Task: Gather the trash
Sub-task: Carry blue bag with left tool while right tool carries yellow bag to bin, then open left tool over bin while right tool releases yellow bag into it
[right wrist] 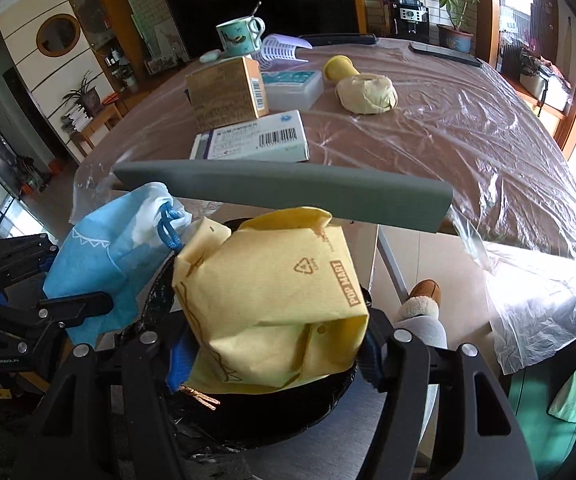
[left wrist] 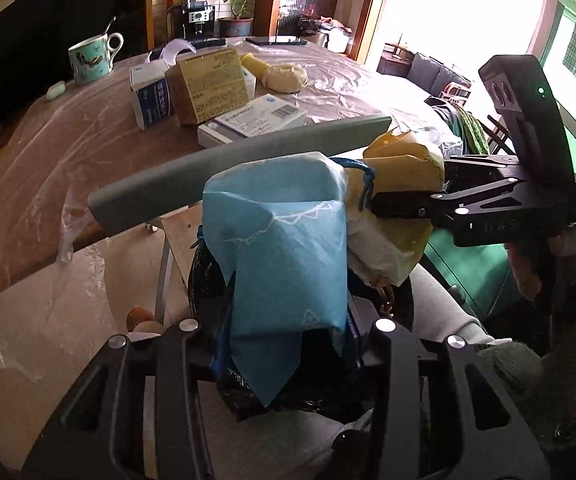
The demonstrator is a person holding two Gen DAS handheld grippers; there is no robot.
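Note:
A blue paper bag (left wrist: 284, 248) with a blue cord handle sits between the fingers of my left gripper (left wrist: 284, 344), which is shut on it. My right gripper (right wrist: 272, 344) is shut on a yellow paper bag (right wrist: 272, 292) printed POP MART. Both bags hang side by side just above a bin with a black liner (right wrist: 288, 412), whose dark rim (left wrist: 204, 276) shows under the blue bag. In the left wrist view the right gripper (left wrist: 403, 204) comes in from the right against the yellow bag (left wrist: 403, 168). The right wrist view shows the left gripper (right wrist: 76, 304) on the blue bag (right wrist: 104, 264).
A grey chair back rail (right wrist: 288, 192) crosses just beyond the bags. Behind it stands a table under plastic film (right wrist: 467, 128) with cardboard and medicine boxes (right wrist: 256, 140), a crumpled yellow bag (right wrist: 365, 92) and a mug (right wrist: 240, 36). A slippered foot (right wrist: 423, 296) is by the bin.

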